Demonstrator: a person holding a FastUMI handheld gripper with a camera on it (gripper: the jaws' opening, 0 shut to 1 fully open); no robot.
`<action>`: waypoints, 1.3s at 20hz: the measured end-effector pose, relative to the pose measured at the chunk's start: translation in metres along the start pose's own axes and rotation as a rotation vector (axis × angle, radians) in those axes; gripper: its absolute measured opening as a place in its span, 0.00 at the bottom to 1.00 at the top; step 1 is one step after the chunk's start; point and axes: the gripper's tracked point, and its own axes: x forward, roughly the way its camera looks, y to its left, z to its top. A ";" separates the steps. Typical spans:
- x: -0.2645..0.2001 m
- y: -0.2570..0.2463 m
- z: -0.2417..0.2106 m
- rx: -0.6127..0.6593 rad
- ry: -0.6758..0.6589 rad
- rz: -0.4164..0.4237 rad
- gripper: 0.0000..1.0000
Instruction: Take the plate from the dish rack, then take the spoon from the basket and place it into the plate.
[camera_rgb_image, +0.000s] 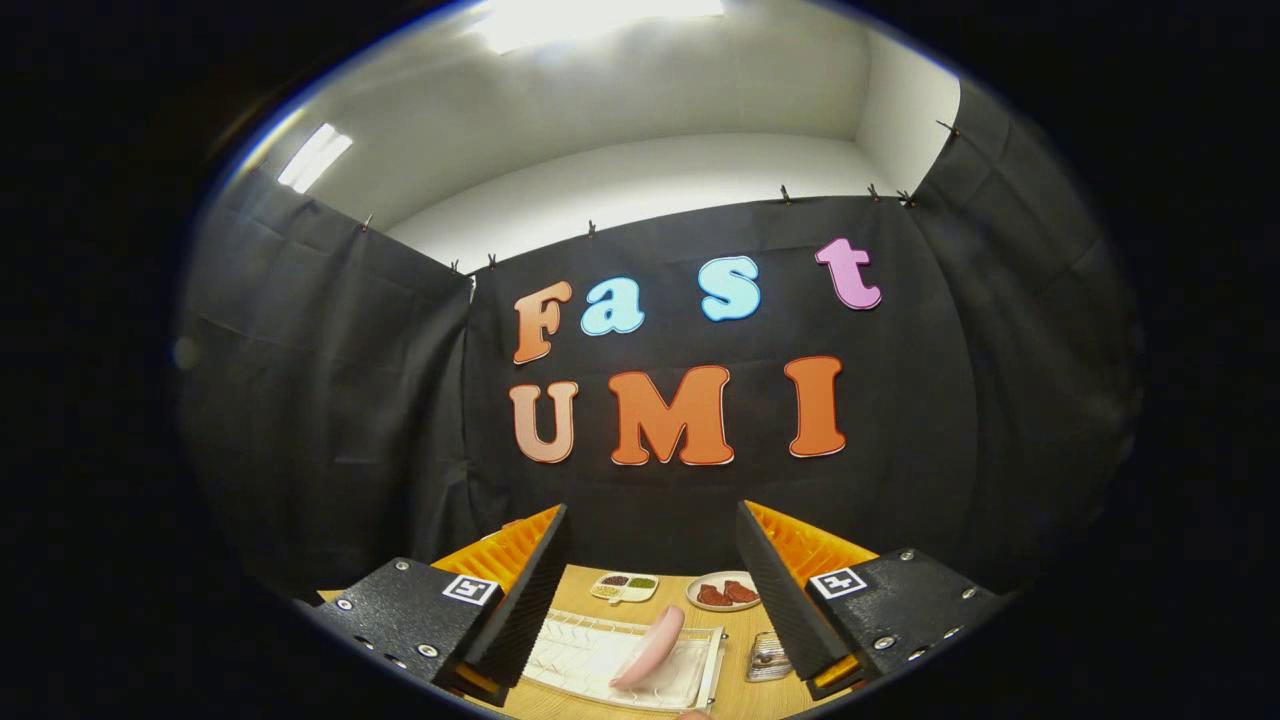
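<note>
On the wooden table (745, 625), going from left to right: the white wire dish rack (600, 655) lies between and just ahead of the fingers, and the pink plate (650, 647) stands on edge in it, leaning toward the right. Beyond the rack sits a small divided dish (624, 586) of dark and green contents, then a small plate with red pieces (724, 591). Right of the rack, close to the right finger, is a small metal-looking object (768, 657) — possibly the basket, though it is too small to confirm, and no spoon can be made out. The gripper (650, 575) is held above the table with its fingers spread wide and nothing between them. Judgement: the task is at its start, with the plate not yet taken. Risk — a descent that meets the plate's rim off-centre may tip it against the wires or drag the light rack; a shallow pinch on the smooth edge may let it slip.
</note>
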 end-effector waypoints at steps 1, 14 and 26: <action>-0.001 0.000 0.001 0.001 0.004 0.005 0.97; 0.020 -0.006 -0.039 0.056 0.232 0.012 0.97; 0.069 0.009 -0.138 0.116 0.655 0.004 0.97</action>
